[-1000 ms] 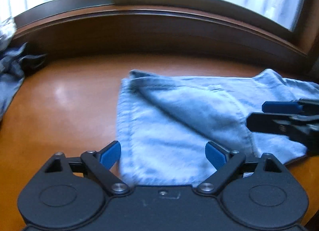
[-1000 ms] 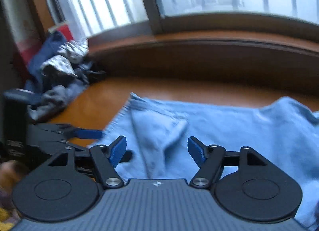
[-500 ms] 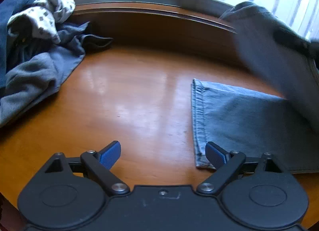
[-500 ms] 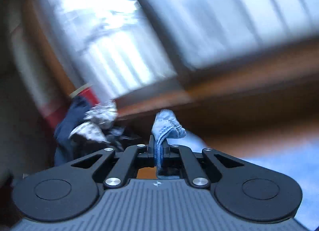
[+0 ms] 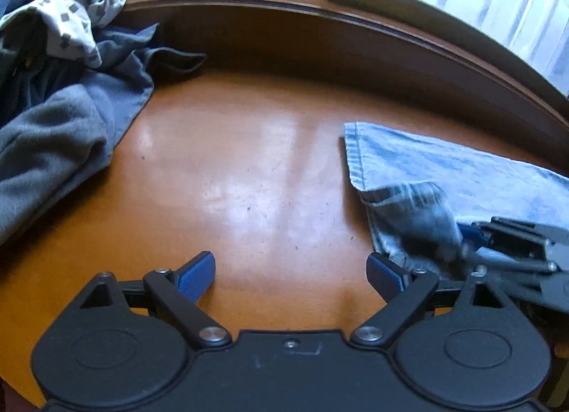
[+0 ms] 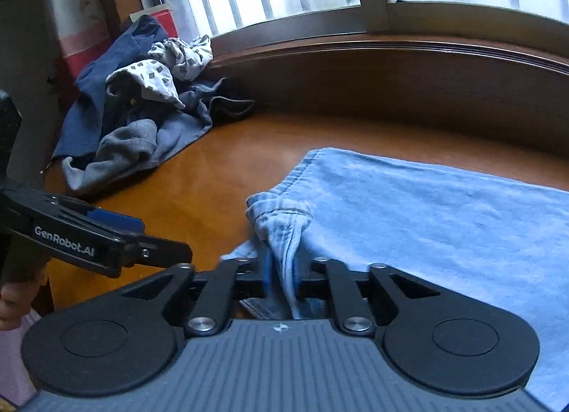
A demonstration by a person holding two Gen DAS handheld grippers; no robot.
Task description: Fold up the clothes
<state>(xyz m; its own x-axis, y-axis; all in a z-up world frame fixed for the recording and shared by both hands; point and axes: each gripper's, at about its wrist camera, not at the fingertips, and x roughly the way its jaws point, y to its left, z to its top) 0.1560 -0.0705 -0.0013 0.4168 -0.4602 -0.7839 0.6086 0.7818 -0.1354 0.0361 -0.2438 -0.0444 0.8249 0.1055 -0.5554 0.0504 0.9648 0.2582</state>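
Observation:
A light blue denim garment (image 5: 444, 170) (image 6: 426, 220) lies flat on the orange wooden table (image 5: 249, 163). My right gripper (image 6: 284, 269) has a bunched fold of its near left corner (image 6: 281, 220) between its pads. The jaws are opening, and the cloth still fills the narrow gap. In the left wrist view the right gripper (image 5: 466, 244) shows at the lower right, blurred, on that corner. My left gripper (image 5: 291, 269) hangs open over bare table just left of the garment, with nothing between its fingers. The right wrist view shows the left gripper (image 6: 149, 237) at the left edge.
A pile of other clothes (image 5: 64, 99) (image 6: 142, 109), grey, dark blue and white patterned, lies at the table's far left. A dark wooden sill (image 6: 391, 67) and a window run along the back. A person's hand (image 6: 14, 301) holds the left gripper.
My right gripper shut on the garment's corner, lifted it, then brought it down onto the garment. My left gripper moved left off the cloth to bare table.

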